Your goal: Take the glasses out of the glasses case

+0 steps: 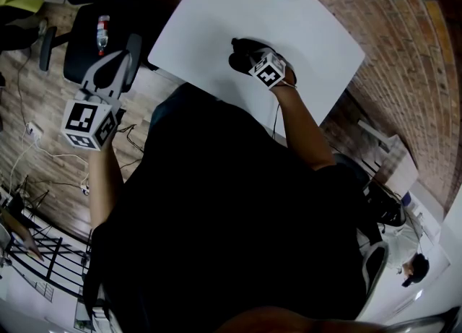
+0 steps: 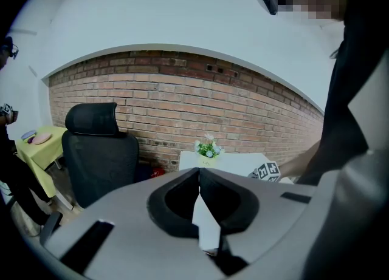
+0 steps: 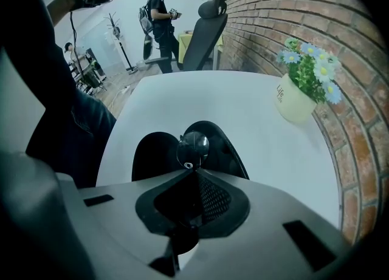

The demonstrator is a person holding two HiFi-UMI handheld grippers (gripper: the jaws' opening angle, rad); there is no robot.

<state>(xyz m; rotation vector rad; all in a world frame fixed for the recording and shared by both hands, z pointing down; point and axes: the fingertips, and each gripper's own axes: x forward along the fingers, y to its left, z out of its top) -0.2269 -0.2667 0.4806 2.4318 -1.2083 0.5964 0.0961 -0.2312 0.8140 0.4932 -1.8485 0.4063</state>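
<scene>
Pinching a lens of the glasses (image 3: 193,148) — right gripper (image 3: 194,172), fingers clenched, at the open black case (image 3: 152,157) | white bench (image 1: 317,42), flowerpot (image 3: 293,105) by the brick wall (image 3: 273,11) | left gripper (image 2: 199,174) held off the bench over wood floor (image 1: 43,107), fingers clenched on nothing

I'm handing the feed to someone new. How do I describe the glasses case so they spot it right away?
Find the white table beside the brick wall, with a flower pot at its wall side. The glasses case lies just beyond the right hand-held gripper, whose jaws grip the glasses. It is the only black thing lying on the table, open in two rounded halves.
</scene>
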